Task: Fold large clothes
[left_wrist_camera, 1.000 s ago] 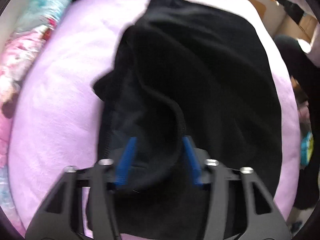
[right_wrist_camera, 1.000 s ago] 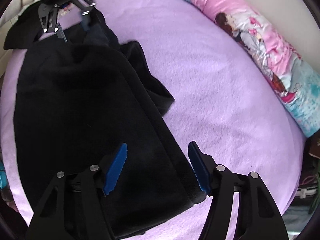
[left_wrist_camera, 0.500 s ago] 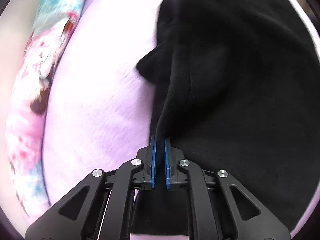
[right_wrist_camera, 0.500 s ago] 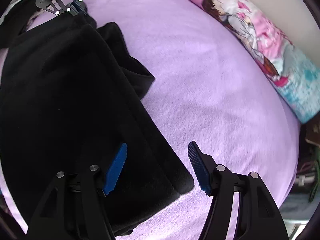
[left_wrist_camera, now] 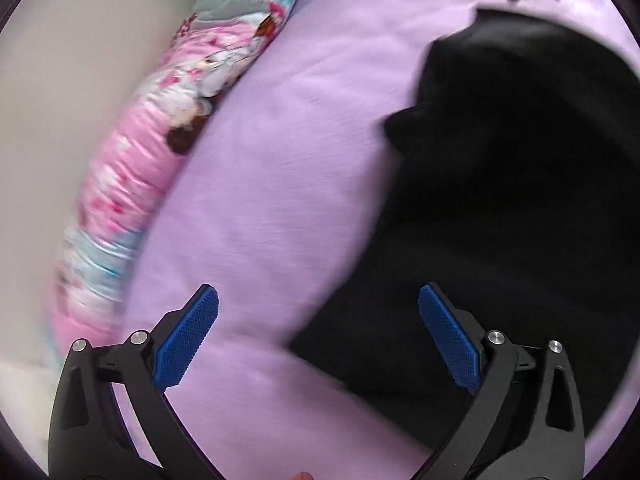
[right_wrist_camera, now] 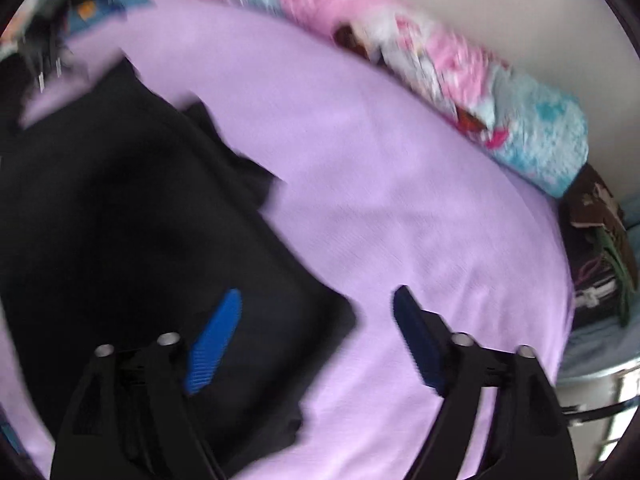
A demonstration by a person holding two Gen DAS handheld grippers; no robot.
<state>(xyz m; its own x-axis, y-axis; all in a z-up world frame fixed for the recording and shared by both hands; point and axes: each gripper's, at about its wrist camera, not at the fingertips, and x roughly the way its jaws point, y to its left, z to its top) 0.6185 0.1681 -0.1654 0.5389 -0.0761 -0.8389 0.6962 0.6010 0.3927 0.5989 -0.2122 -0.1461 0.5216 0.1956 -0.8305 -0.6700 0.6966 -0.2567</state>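
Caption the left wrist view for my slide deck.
Open left tool above a black fabric garment lying on a lilac bedsheet.

This is a bedroom in a home: a soft purple blanket (left_wrist_camera: 280,184) covers a bed, with a long pink-and-blue cartoon pillow (right_wrist_camera: 460,80) by the wall.

Left gripper (left_wrist_camera: 318,330) and right gripper (right_wrist_camera: 318,334): black angular frames, ridged blue pads inside the tips, silver screws behind.
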